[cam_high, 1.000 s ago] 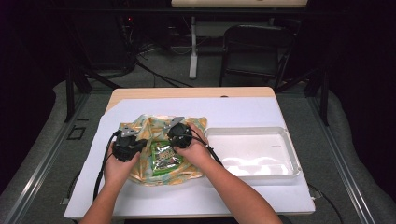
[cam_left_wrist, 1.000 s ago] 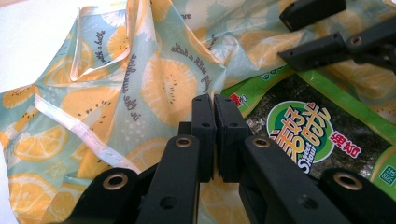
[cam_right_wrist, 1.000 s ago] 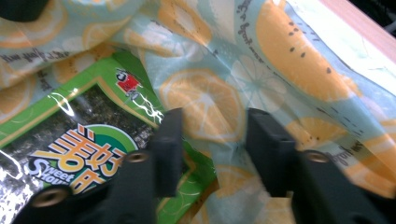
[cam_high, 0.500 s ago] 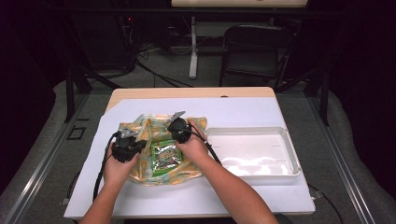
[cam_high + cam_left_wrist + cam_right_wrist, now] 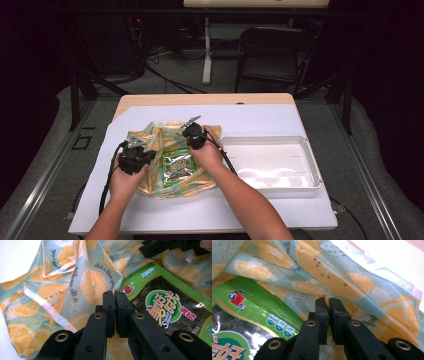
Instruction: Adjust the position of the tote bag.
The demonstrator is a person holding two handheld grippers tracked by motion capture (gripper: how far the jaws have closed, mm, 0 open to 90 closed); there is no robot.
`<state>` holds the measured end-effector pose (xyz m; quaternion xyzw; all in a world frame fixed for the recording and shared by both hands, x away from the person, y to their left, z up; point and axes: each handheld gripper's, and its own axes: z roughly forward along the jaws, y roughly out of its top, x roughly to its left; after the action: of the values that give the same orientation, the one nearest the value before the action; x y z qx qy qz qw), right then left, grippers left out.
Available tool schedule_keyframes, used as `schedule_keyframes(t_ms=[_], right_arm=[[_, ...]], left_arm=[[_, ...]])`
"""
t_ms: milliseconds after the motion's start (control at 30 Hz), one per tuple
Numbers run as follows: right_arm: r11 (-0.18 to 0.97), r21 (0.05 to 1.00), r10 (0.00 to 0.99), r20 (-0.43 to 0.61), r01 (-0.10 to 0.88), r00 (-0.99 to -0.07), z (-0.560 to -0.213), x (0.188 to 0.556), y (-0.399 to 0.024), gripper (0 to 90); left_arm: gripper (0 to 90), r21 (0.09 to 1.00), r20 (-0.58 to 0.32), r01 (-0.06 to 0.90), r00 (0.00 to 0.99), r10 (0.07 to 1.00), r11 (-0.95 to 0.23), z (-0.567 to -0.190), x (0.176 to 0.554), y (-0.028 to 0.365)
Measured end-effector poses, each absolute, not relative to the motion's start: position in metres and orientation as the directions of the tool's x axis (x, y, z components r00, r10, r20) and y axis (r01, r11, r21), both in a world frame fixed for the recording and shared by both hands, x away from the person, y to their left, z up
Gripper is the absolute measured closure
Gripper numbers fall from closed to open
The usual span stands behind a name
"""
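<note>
Left gripper point(image 5: 114, 293): jaws pinched together on the cloth bag's point(image 5: 150, 137) left edge.
Right gripper point(image 5: 329, 302): jaws had just been closing, cloth fold between them at the bag's far-right edge.
Snack packet point(image 5: 178, 167): lay on the bag between both grippers, long axis near-to-far.
White tray point(image 5: 312, 165): right of the bag, nearer the right hand.

A dim room surrounds a pale wooden surface point(image 5: 210, 99) covered with a white sheet point(image 5: 280, 120). Beyond it stand a dark folding chair point(image 5: 270, 55) and a white post point(image 5: 207, 50) on grey carpet point(image 5: 380, 150), with cables point(image 5: 165, 80) trailing.
</note>
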<state>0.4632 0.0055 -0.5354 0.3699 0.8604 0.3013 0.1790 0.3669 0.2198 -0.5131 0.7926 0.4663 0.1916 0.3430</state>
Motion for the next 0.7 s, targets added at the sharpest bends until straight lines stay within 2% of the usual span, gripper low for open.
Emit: schedule_keyframes(t_ms=[333, 533, 700], right_arm=[[0.549, 0.632, 0.751, -0.088, 0.546, -0.654, -0.539, 0.466, 0.003, 83.8], [0.525, 0.658, 0.749, -0.057, 0.540, -0.660, -0.530, 0.458, 0.000, 72.8], [0.535, 0.680, 0.728, -0.072, 0.501, -0.681, -0.517, 0.445, -0.005, 67.8]], left_arm=[[87.4, 0.709, -0.014, 0.625, 0.477, 0.879, -0.328, -0.516, 0.368, 0.224], [87.4, 0.704, -0.009, 0.628, 0.474, 0.881, -0.331, -0.519, 0.370, 0.222], [87.3, 0.701, -0.011, 0.634, 0.470, 0.883, -0.328, -0.520, 0.371, 0.223]])
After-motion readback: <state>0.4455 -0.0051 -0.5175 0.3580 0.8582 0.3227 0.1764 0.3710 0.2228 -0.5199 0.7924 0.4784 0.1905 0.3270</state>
